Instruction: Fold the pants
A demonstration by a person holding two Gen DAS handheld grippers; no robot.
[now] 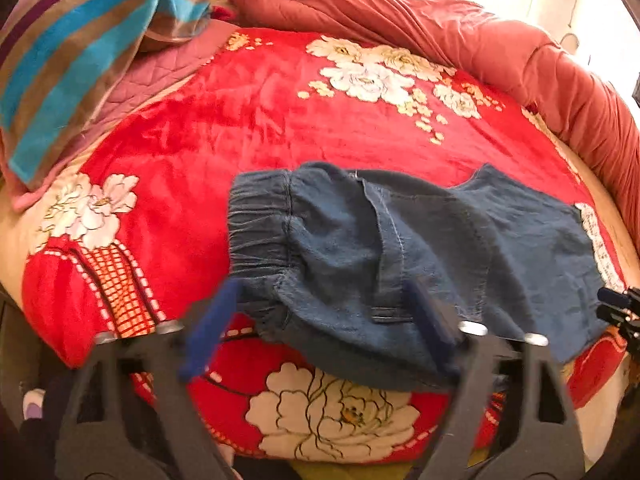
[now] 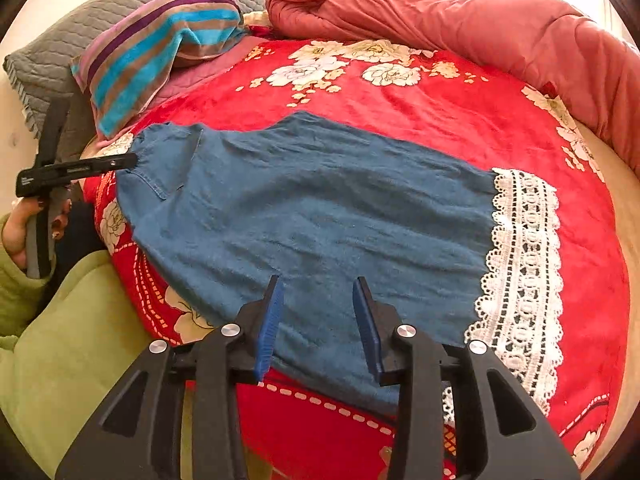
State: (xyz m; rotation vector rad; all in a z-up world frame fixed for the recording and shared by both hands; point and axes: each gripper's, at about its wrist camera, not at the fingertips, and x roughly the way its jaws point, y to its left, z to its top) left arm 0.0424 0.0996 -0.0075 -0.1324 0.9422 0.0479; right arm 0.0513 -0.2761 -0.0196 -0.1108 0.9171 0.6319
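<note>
Blue denim pants (image 2: 312, 216) with white lace cuffs (image 2: 520, 280) lie flat on a red floral blanket (image 2: 420, 112), waistband to the left, cuffs to the right. In the left wrist view the elastic waistband (image 1: 260, 228) lies just ahead of my left gripper (image 1: 320, 304), which is open with its jaws either side of the waist corner. My right gripper (image 2: 318, 300) is open over the near edge of the pant leg. The left gripper also shows in the right wrist view (image 2: 120, 162) at the waistband.
A striped towel (image 2: 160, 52) and a grey quilted pillow (image 2: 60, 64) lie at the back left. A rolled salmon-red duvet (image 2: 480, 20) runs along the back and right. A green sleeve (image 2: 72, 352) is at the near left.
</note>
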